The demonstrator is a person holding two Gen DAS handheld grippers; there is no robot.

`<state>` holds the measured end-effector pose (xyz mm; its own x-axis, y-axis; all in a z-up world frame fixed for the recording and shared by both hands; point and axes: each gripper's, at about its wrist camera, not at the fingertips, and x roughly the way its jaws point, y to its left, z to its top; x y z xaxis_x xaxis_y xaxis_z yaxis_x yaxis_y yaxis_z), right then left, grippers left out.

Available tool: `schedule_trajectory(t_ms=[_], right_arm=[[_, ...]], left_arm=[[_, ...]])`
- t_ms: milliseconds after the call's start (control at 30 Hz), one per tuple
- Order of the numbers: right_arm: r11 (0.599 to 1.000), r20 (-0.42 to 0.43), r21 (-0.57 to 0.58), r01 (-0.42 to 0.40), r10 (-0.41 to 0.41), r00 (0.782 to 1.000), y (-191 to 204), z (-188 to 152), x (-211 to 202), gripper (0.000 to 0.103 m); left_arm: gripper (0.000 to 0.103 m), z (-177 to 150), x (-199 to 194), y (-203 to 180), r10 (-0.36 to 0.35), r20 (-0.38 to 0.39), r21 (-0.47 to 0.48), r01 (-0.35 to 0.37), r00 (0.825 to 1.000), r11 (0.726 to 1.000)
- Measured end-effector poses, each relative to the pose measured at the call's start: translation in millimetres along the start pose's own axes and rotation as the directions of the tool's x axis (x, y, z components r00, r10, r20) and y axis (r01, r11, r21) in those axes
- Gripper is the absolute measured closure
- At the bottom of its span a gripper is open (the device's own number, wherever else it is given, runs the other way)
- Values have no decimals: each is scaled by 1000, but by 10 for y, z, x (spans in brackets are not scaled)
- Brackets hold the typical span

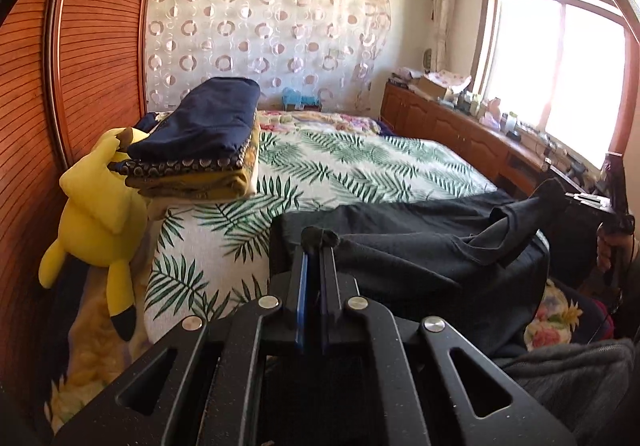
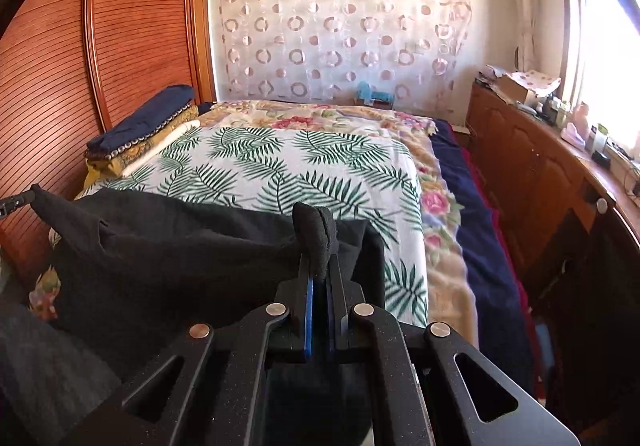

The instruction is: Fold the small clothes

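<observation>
1. The bed (image 2: pixel 280 166), under its palm-leaf sheet, filled most of both views, and its near end was my working surface. A stack of folded clothes (image 1: pixel 200 142) already sat at the far left corner by the wooden wardrobe (image 1: pixel 92 46), with a yellow plush toy (image 1: pixel 100 214) hanging just beside it.
2. The black garment (image 1: pixel 420 246) lay across the near end of the bed, slung between my two grippers. Part of it rested on the sheet and part was raised, with loose folds bunched toward my right side.
3. I judged the step in hand to be carrying a held edge over the cloth to make a fold, or spreading it flat first; I could not tell which.
4. The next move, as I read it, called for keeping both corners level and taut, laying the edge down squarely on the sheet, and only then letting go. Slack in the middle could have left a crooked crease.
5. Both my hands angled down toward the mattress, side by side and well apart.
6. My left gripper (image 1: pixel 318 242) was clamped on a pinch of the black cloth, a small wad poking out past the tips.
7. My right gripper (image 2: pixel 318 242) was likewise closed tight on a fold of the same garment, the fabric standing up between the blue-lined fingers (image 2: pixel 309 310).
</observation>
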<state>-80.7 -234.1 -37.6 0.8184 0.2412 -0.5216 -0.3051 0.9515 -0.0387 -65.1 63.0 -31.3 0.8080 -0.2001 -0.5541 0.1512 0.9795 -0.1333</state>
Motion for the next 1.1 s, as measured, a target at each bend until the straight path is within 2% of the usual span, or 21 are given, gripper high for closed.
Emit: schedule_trajectory(t_ms=[267,467,567,633,700,767,800,833,900,1100], right_arm=[[1000,-117,17,11,-9,993,17,-196,197,98],[998,-150,53,22,-14,989,-36,-177,283,98],[998,-156,54,25,-16,988,-18,-110,293,98],[998,-159,49,30,-22,987,-12,-70,266,97],[998,-149,43,44,-37,988,-4,-20,229,89],[995,-141,48,84,-77,987,-11,21,166,71],[995,-132,51,91,-84,988,-24,56,124,67],[994,-124,53,94,-86,989,-31,74,102,62],[993,-105,59,100,-93,990,-44,133,48,60],[992,-61,32,122,-120,991,-10,353,96,54]], left_arm=[[97,-295,284,13,30,-118,20,-28,993,999],[97,-314,300,-6,25,-128,24,-22,991,999],[83,-282,256,8,18,-119,18,-16,993,1000],[65,-248,253,23,35,-118,31,-31,992,999],[62,-223,234,46,46,-109,44,-41,993,998],[61,-191,222,89,48,-102,36,-44,994,998],[54,-172,225,115,50,-99,29,-47,994,998],[40,-150,231,143,56,-90,22,-55,994,998],[25,-114,275,188,54,-81,14,-53,995,999],[24,12,578,260,59,-102,16,-57,993,998]])
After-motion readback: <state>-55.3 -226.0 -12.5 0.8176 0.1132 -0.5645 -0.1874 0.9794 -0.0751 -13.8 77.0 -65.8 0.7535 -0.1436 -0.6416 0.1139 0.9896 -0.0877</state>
